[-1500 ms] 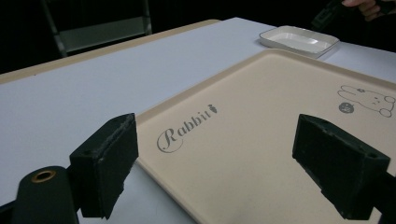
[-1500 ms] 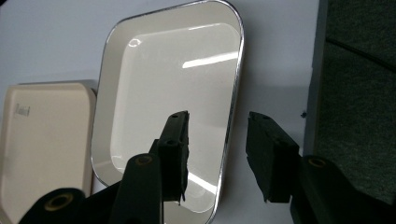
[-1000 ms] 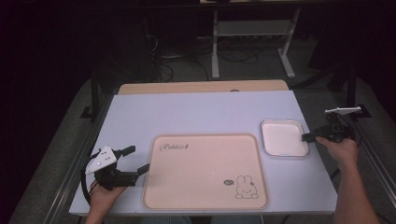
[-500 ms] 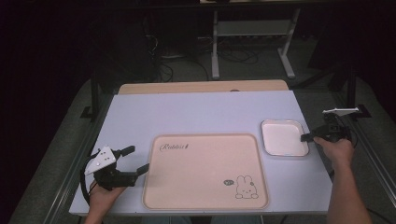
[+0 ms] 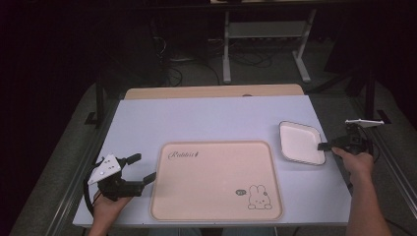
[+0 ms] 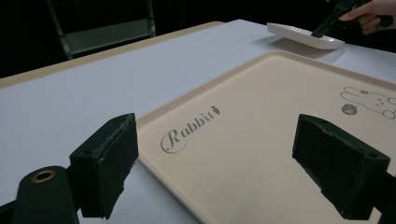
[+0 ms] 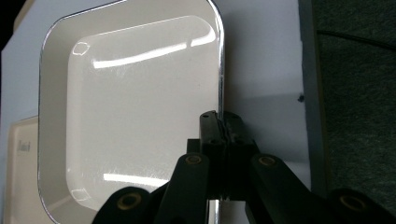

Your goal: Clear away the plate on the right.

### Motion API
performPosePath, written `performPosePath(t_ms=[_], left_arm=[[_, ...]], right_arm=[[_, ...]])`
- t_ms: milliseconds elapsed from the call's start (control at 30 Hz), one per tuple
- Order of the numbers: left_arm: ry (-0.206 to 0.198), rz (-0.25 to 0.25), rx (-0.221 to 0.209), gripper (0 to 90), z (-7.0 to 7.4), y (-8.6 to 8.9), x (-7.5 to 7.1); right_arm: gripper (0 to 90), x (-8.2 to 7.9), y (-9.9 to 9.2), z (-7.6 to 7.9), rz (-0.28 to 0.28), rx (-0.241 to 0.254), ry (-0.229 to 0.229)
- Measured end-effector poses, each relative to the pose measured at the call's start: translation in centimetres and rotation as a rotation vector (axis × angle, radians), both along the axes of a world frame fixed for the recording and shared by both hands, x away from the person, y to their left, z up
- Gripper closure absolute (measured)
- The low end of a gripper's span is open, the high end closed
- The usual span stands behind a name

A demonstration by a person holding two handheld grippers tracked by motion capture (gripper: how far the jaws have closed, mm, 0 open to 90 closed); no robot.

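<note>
Gripping the near rim of the white square plate at 3 o'clock on the tabletop, the right gripper has just closed its jaws; lift and transfer remain, while the left gripper, jaws open, waits beside the rabbit tray.

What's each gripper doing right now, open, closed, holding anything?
Left gripper: open, holding nothing, jaws straddling the near corner of the beige tray.
Right gripper: its jaws have just been closing; now shut on the rim of the white dish.
</note>
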State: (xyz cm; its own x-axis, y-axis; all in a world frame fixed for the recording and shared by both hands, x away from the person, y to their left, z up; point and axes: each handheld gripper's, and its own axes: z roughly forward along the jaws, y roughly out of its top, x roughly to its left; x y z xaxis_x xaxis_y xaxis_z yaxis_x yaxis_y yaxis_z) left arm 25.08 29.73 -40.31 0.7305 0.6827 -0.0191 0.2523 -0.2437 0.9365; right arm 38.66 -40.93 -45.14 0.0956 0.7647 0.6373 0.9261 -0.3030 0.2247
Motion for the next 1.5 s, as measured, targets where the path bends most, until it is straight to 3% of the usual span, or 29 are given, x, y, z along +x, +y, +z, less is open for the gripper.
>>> performPosePath(t_ms=[233,367,433,467,933,1133,1167,1233,1267,1500], left_arm=[[0.001,0.005,0.004,13.9,0.0,0.1,-0.1],[-0.002,0.010,0.003,13.9,0.1,0.3,-0.2],[-0.001,0.013,0.003,13.9,0.1,0.4,-0.2],[0.000,0.013,0.004,13.9,0.1,0.4,-0.2],[0.002,0.009,0.004,13.9,0.0,0.2,-0.3],[0.000,0.009,0.005,13.9,0.0,0.3,-0.3],[-0.001,0.009,0.005,13.9,0.1,0.2,-0.3],[-0.001,0.009,0.005,13.9,0.1,0.2,-0.3],[-0.002,0.009,0.006,13.9,0.1,0.3,-0.3],[-0.003,0.010,0.003,13.9,0.1,0.3,-0.3]], right_arm=[[88.3,-1.2,0.4,0.3,0.020,0.007,-0.046],[88.4,-2.7,0.3,1.2,0.008,0.073,-0.114],[88.4,-3.0,0.2,1.4,0.005,0.085,-0.116],[88.4,-3.7,0.2,1.9,0.009,0.086,-0.145],[88.4,-6.6,0.9,3.4,0.033,0.118,-0.194],[88.4,-7.5,2.1,5.5,0.060,0.136,-0.238],[88.4,-7.8,2.6,6.6,0.077,0.145,-0.259],[88.4,-7.9,2.8,7.0,0.081,0.144,-0.268],[88.4,-8.2,3.6,7.9,0.096,0.139,-0.287],[88.4,-8.3,5.3,9.9,0.116,0.176,-0.322]])
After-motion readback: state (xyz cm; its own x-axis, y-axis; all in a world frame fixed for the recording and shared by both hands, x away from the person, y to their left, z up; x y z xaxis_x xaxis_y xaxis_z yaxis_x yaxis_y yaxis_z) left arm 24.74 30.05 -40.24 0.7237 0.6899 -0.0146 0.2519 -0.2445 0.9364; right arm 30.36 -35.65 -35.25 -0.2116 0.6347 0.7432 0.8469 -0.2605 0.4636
